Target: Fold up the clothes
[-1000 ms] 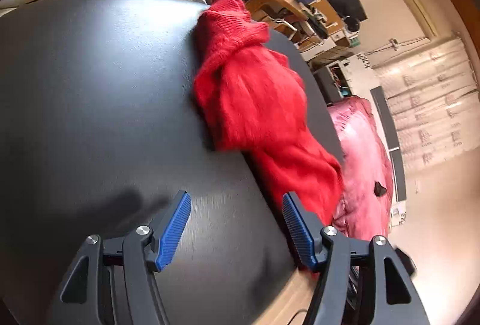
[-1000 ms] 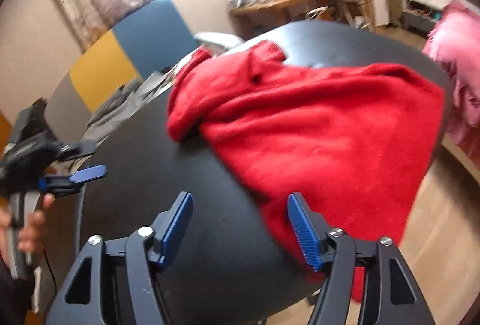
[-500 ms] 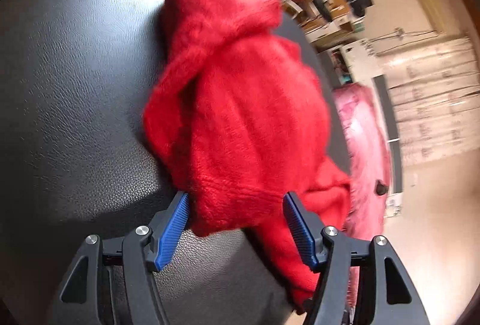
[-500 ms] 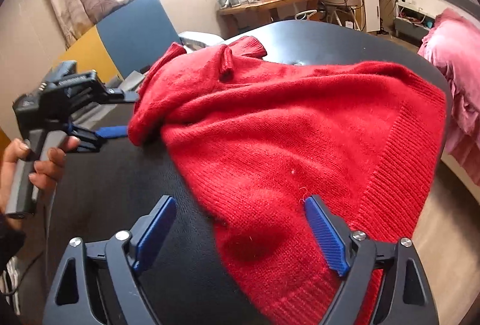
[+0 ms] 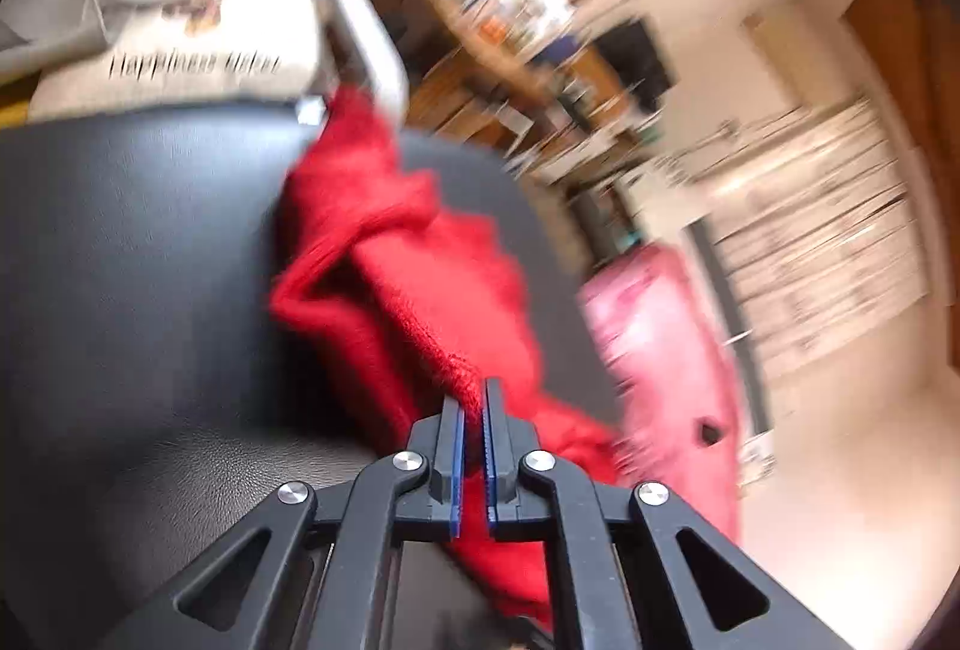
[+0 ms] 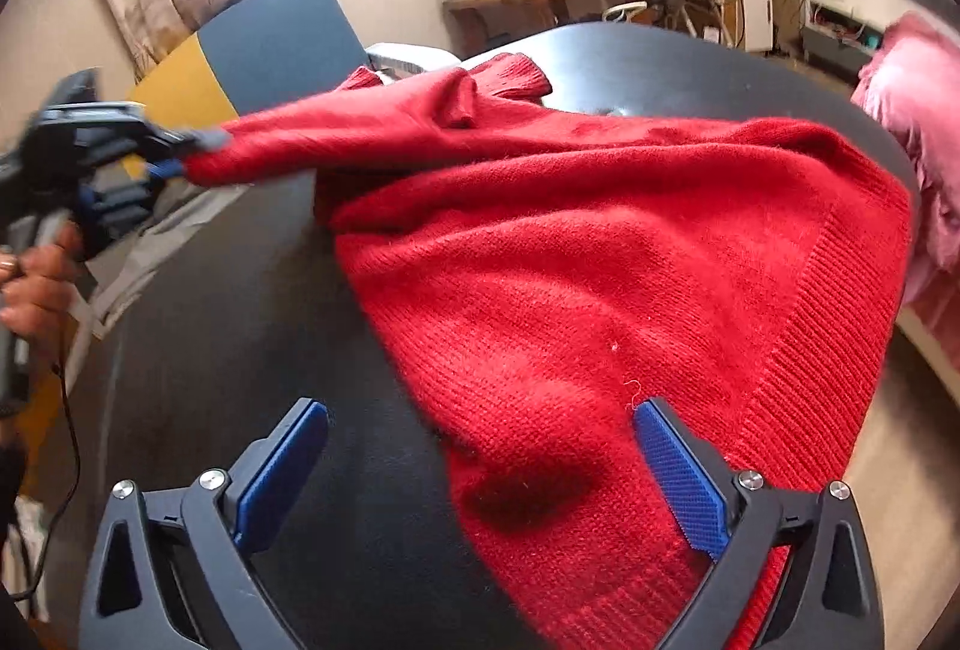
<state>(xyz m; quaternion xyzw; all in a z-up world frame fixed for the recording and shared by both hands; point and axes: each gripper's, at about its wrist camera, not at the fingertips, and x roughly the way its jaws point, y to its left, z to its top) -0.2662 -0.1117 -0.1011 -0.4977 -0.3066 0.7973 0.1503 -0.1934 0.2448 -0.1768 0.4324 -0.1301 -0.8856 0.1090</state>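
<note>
Red sweater (image 6: 600,254) on black table (image 6: 240,326), pink cloth (image 6: 918,122) beside, left tool (image 5: 472,413) pinching sleeve

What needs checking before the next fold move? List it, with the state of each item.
1. Left gripper shut on the sleeve of the red sweater: ok.
2. Sleeve lifted clear of the black table: ok, it stretches out in the air.
3. Right gripper open and free: ok, it holds nothing.
4. Sweater body flat: not ok, ridges run across it.
5. Sweater fully on the table: not ok, the ribbed hem hangs over the edge.
6. Second sleeve located: cannot tell.
</note>
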